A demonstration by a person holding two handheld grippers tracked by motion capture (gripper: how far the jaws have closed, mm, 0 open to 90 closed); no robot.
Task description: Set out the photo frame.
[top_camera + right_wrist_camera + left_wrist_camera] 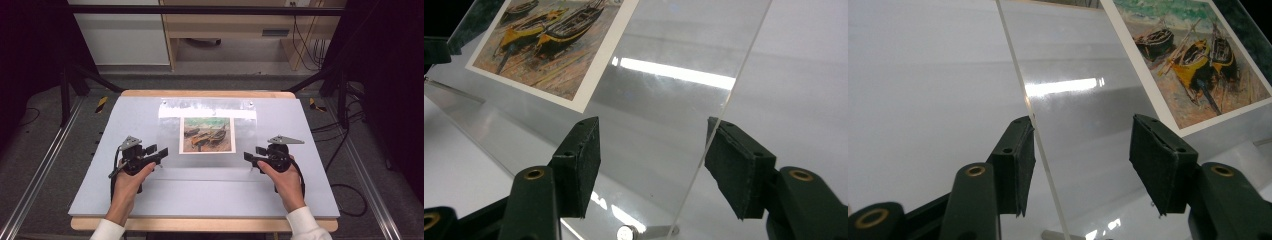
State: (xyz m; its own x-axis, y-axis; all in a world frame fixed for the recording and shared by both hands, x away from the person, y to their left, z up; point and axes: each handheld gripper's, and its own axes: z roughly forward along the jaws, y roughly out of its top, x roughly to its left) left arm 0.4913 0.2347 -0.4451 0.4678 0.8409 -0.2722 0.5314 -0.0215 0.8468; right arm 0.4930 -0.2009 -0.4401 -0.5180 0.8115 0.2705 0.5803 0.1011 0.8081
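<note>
Clear acrylic sheet [207, 145]: transparent panel, lying near the middle of the pale grey surface [125, 195], with its far edge raised and catching a bright band of reflected light. Two small round fasteners sit near that far edge. In the left gripper view the sheet's left edge [1035, 125] runs up between the jaws; in the right gripper view its right edge [719, 120] does the same.

Picture [207, 135]: a print of beached boats, one yellow, with a white border. It sits at the centre of the sheet, toward the far half. It appears in the left gripper view [1193, 55] and in the right gripper view [554, 40].

Left claw [159, 151]: held in the person's left hand [131, 182], at the sheet's left edge. Jaws stand apart, one on either side of the edge, not clamped; the near jaw lies just beside the edge.

Right claw [253, 154]: held in the person's right hand [285, 182], at the sheet's right edge. Jaws stand apart, straddling the edge, with a gap on both sides.

Metal stud [626, 232]: small round piece at the sheet's near right corner, just below the right claw.
</note>
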